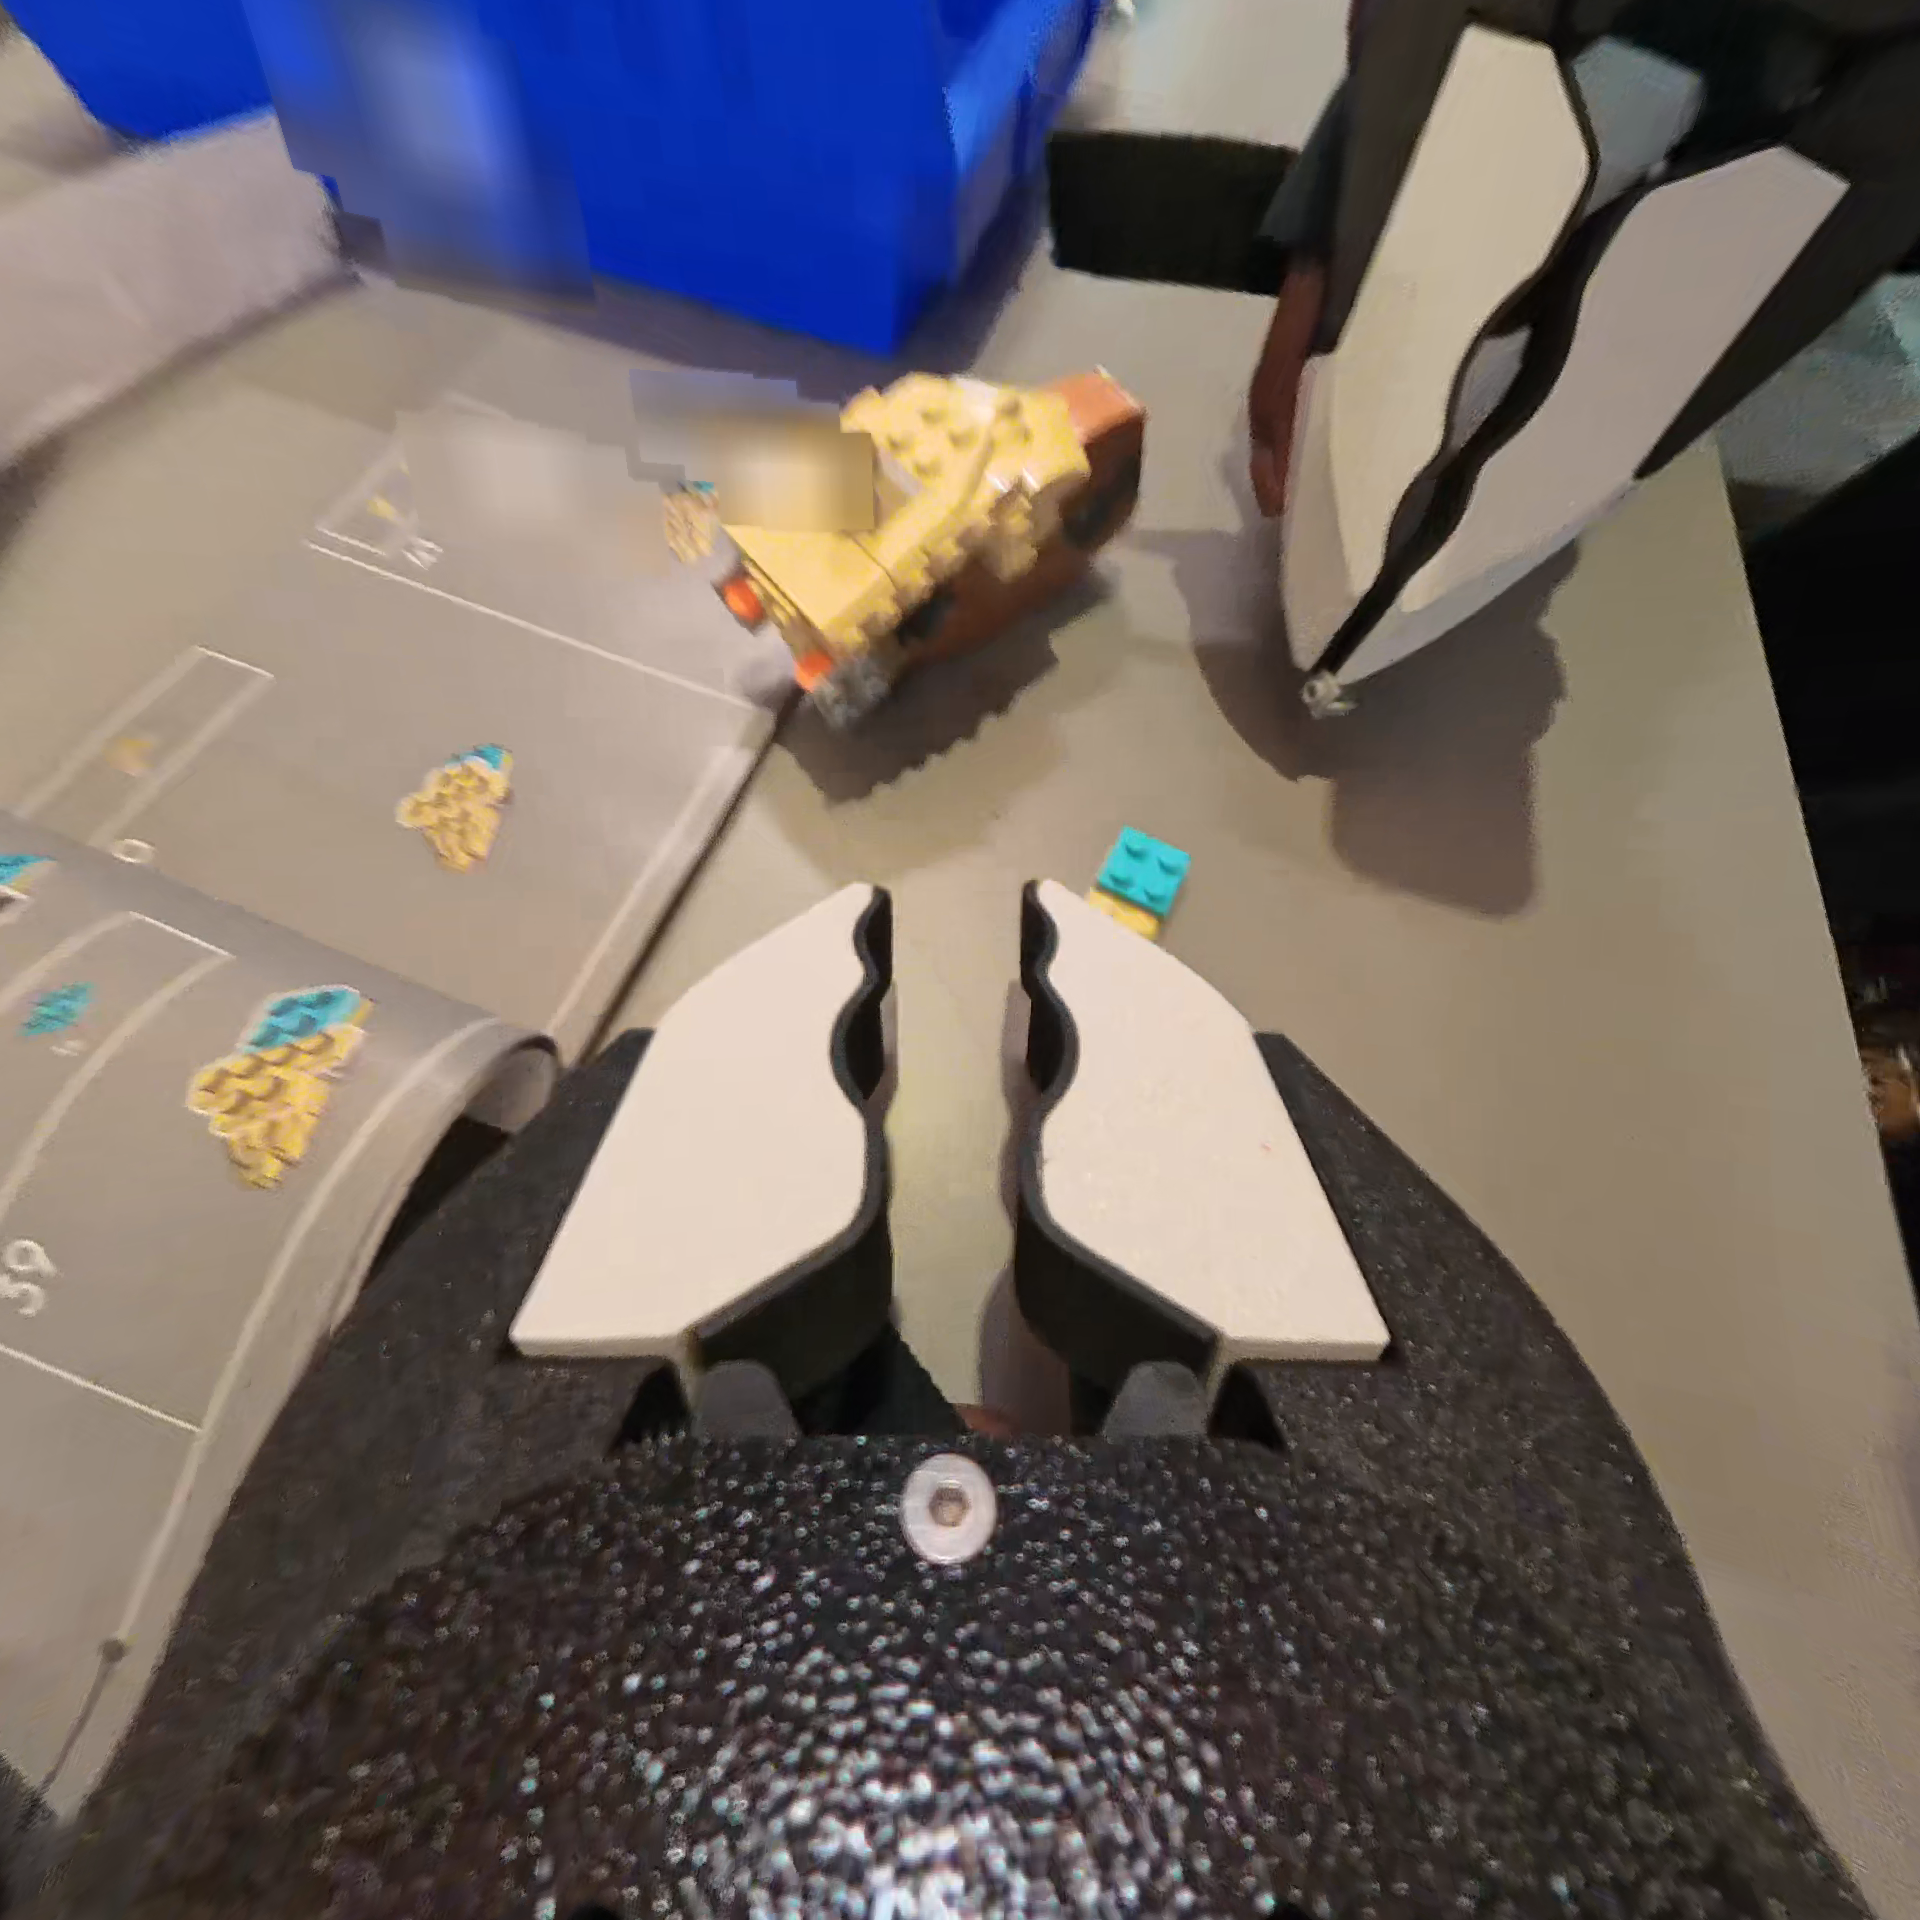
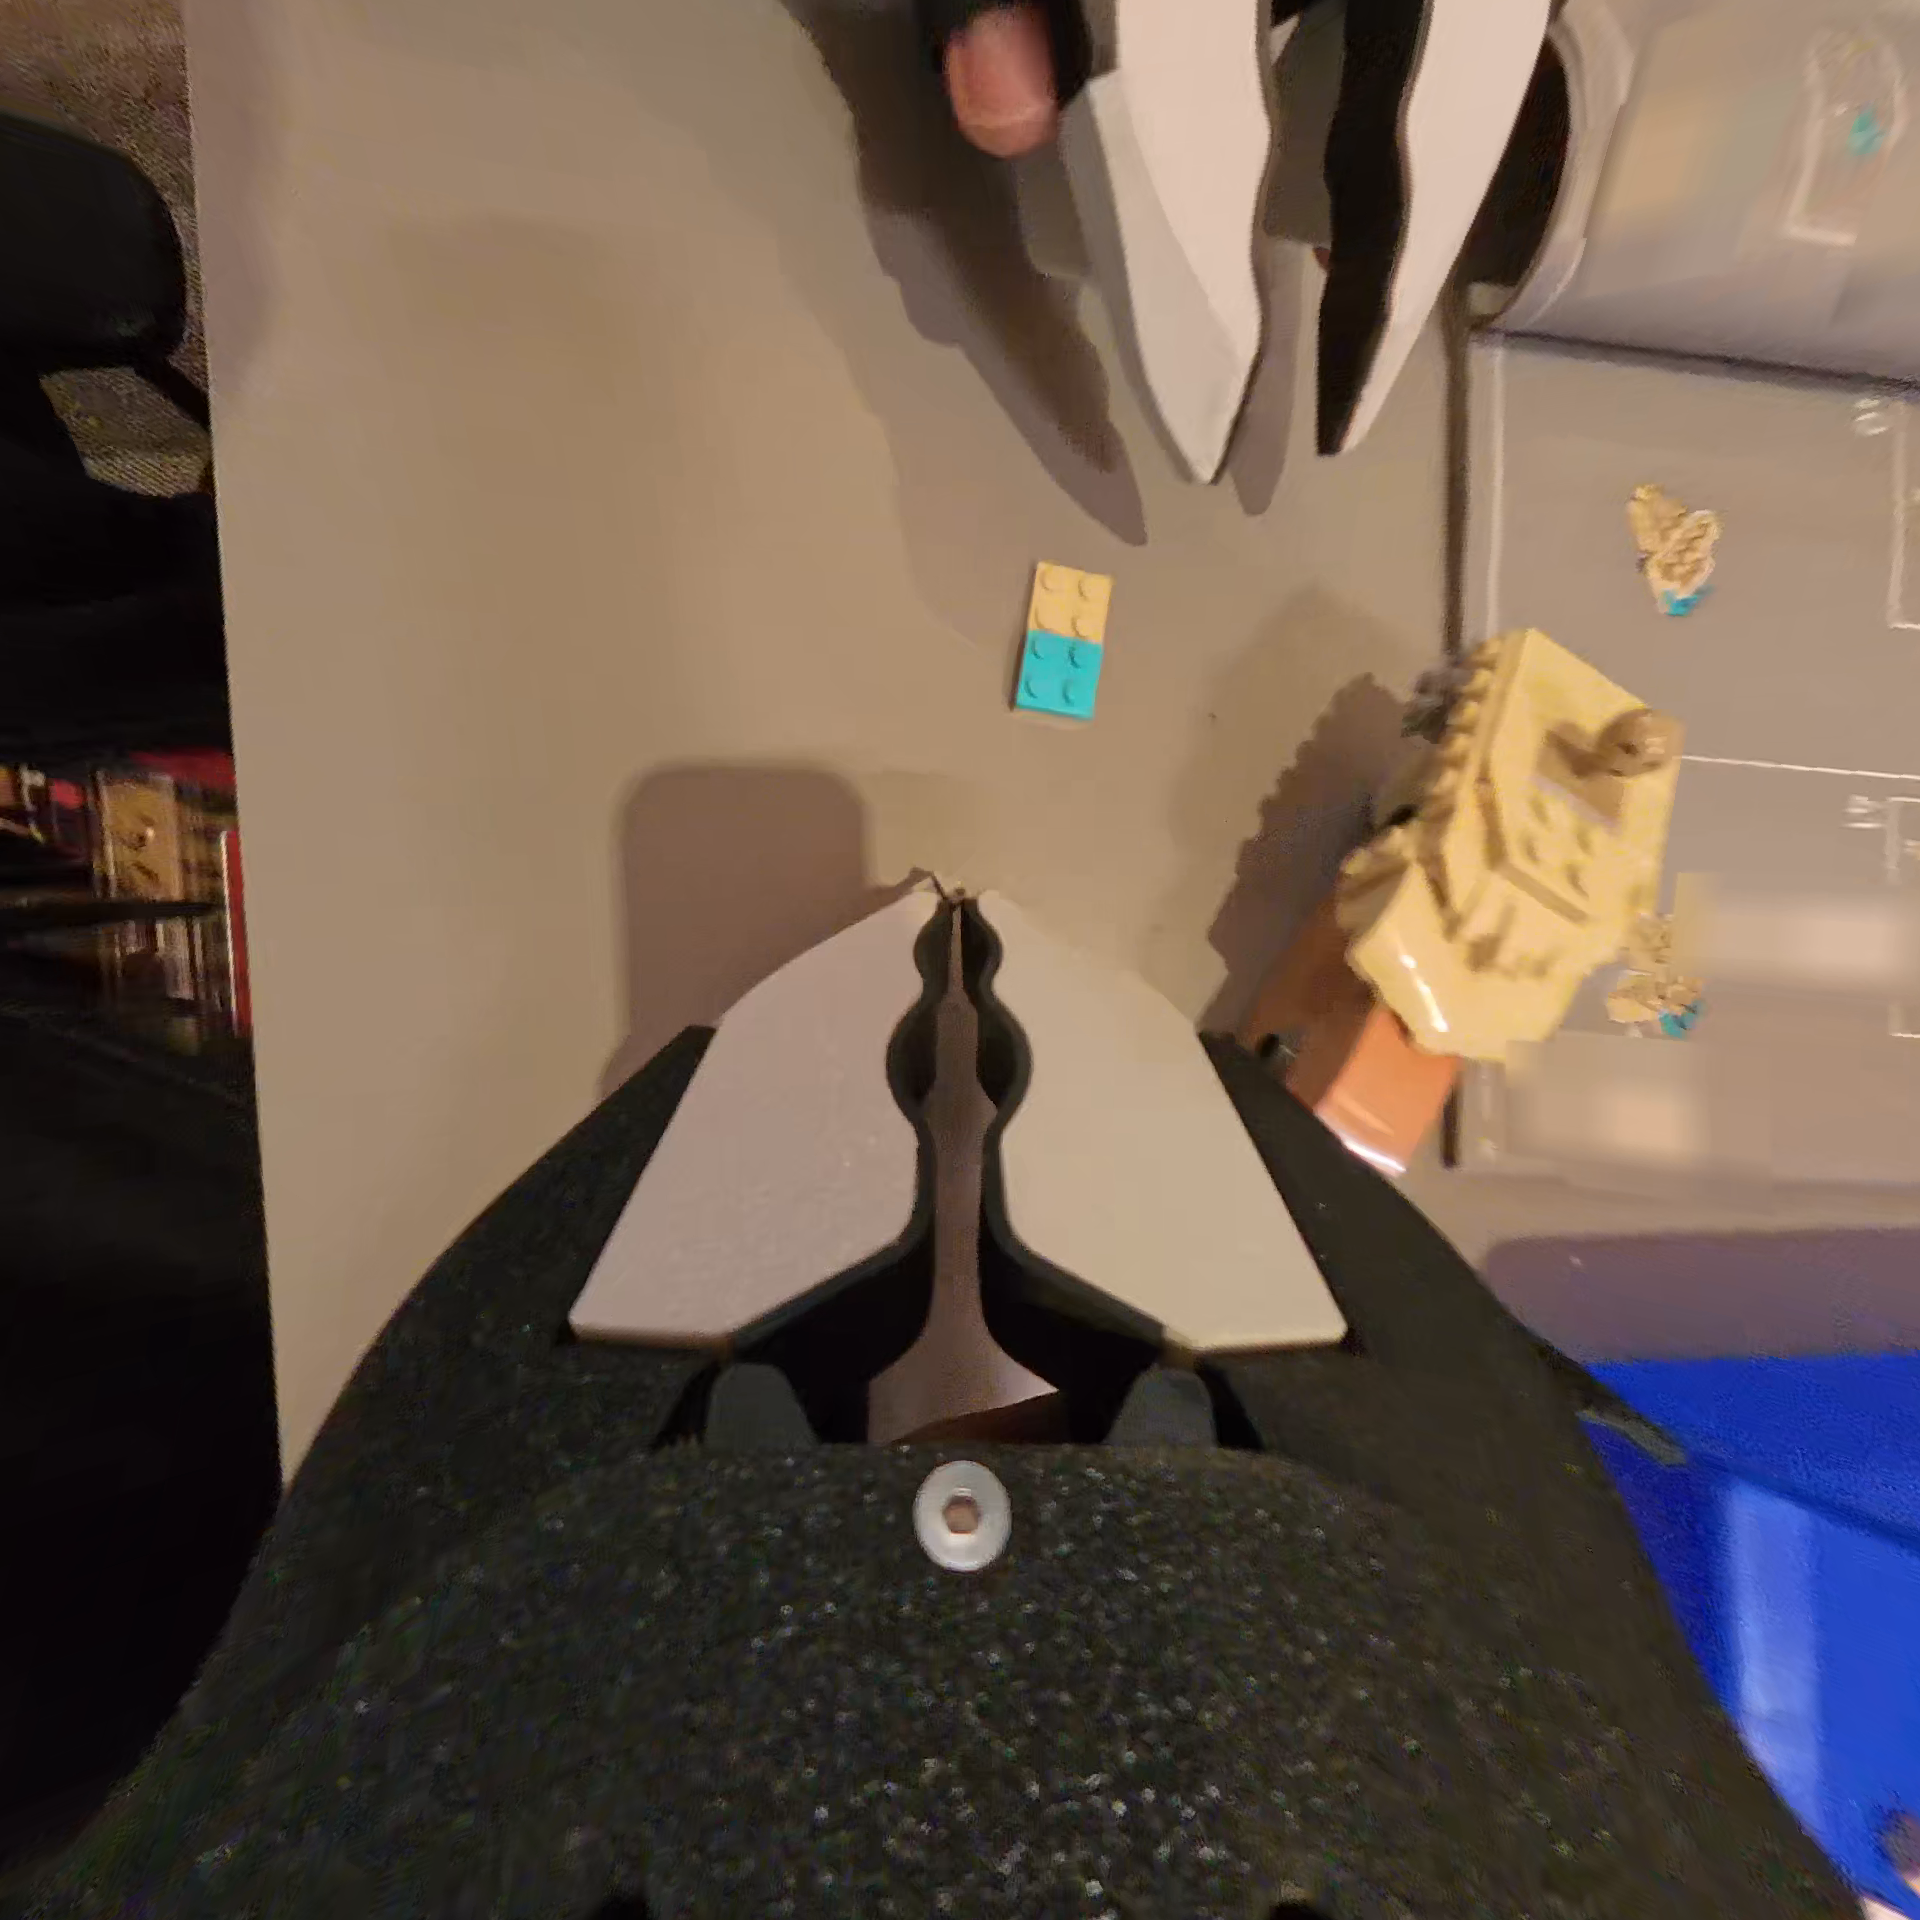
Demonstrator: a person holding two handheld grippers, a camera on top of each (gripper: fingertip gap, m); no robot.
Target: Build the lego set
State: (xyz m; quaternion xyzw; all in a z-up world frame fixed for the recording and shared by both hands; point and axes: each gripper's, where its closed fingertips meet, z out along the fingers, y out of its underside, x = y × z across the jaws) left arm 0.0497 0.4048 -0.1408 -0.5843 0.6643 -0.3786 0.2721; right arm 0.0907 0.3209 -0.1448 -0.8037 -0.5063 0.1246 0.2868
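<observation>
A tan and brown lego model [image 1: 935, 530] lies on the grey table beside the open instruction booklet [image 1: 416, 665]. A small flat plate, half teal and half tan [image 1: 1138, 878], lies just right of my left gripper [image 1: 956, 914], which is open, empty and low over the table. My right gripper [image 1: 1325, 681] points down at the table right of the model, shut on a tiny pale lego piece [image 1: 1322, 694]. In the right wrist view my right gripper [image 2: 956, 906] is shut. The plate [image 2: 1062, 639] lies ahead of it, the model [image 2: 1496, 862] is to the right, and the left gripper [image 2: 1273, 457] is beyond.
A blue bin [image 1: 727, 156] stands behind the model and shows again at lower right [image 2: 1766, 1507]. The booklet [image 2: 1714, 416] covers the table's far side. The table edge [image 2: 223, 727] drops off to a dark floor on the left. A person's thumb [image 2: 997, 94] holds the left gripper. My hands' fingertips stand some 10 cm from each other. The left tips stand about 4 cm off the plate [image 2: 1062, 639]. The left camera catches it too, in the left wrist view [image 1: 1137, 895].
</observation>
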